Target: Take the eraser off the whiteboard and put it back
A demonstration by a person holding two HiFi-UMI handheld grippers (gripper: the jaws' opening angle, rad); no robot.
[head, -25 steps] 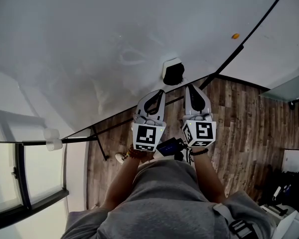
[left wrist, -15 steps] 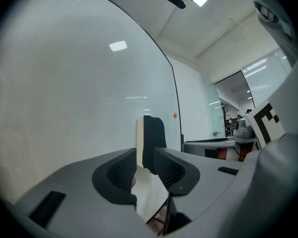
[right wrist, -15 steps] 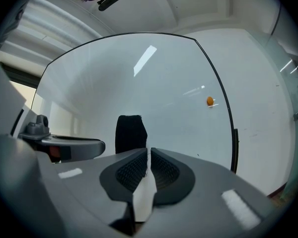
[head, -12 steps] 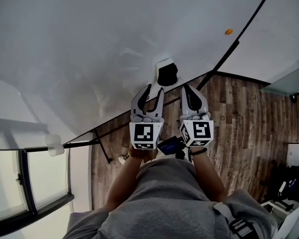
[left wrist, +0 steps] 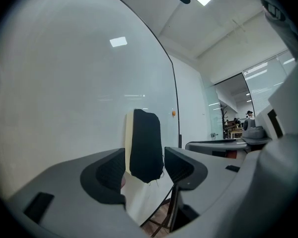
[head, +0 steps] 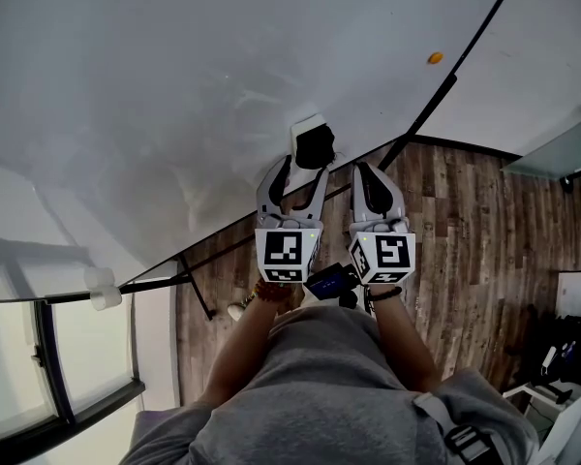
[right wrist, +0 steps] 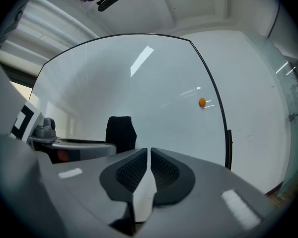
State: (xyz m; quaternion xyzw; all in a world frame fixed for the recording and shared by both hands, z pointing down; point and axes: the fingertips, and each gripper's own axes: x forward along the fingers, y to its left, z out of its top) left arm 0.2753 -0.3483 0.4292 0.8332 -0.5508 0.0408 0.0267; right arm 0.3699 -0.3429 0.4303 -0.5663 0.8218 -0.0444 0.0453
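Standing apart, having just been opening, the jaws of the left gripper [left wrist: 146,168] flank the black eraser [left wrist: 145,145] without pressing it. The eraser sits against the whiteboard [left wrist: 64,98]. The right gripper [right wrist: 149,168], just beside, has its jaws together, holding nothing.

We read the white whiteboard [head: 174,85] ahead of the left gripper [head: 298,170] as smooth and glossy; ceiling lights mirror in it. The black felt eraser [left wrist: 145,145] at its tips is matt and fuzzy, with threads fraying at the lower edge. Left gripper and right gripper [right wrist: 149,150] have matt grey plastic shells and black ribbed pads [right wrist: 134,170]. Below them is a dark brown wood-plank floor [head: 465,231] with a low sheen.
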